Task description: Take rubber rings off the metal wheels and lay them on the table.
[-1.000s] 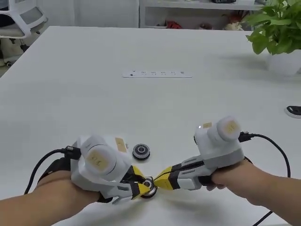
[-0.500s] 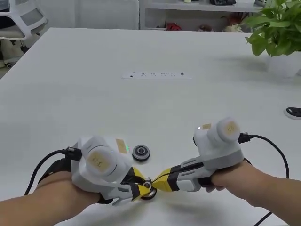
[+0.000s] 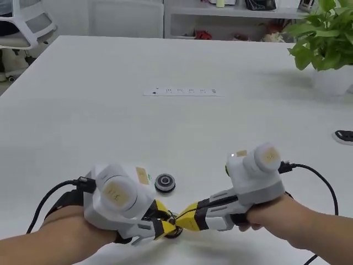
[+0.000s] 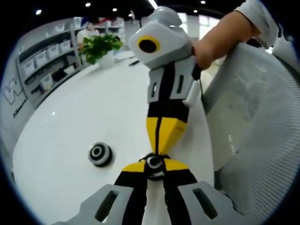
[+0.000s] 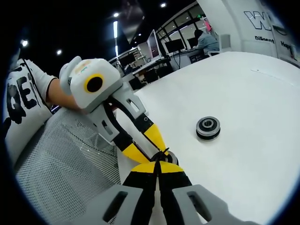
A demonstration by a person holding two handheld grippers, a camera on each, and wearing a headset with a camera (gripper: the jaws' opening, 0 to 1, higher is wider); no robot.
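Nothing has shifted: left gripper (image 4: pixel 154 165) fingers grasp the wheel (image 4: pixel 153 161), right gripper (image 5: pixel 159 162) fingers pinch its rubber ring (image 5: pixel 164 153).

Two metal wheels (image 3: pixel 165 183) (image 4: pixel 153 163), two grippers (image 3: pixel 164 224) (image 3: pixel 180 221), one plant (image 3: pixel 322 36).

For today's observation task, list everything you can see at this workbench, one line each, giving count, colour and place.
table: one, white, under everything
loose wheel: one, metal with a black ring, on the table just beyond the grippers
held wheel: one, metal and black, between the two grippers' tips
power strip: one, white, mid-table
plant: one, green, far right corner
black object: one, at the table's right edge, too small to identify
office chair: one, white, beyond the far left corner
left gripper: one, grey, black and yellow, jaws closed on the held wheel
right gripper: one, same colours, jaws together at that wheel's rim
hands: two, one on each gripper
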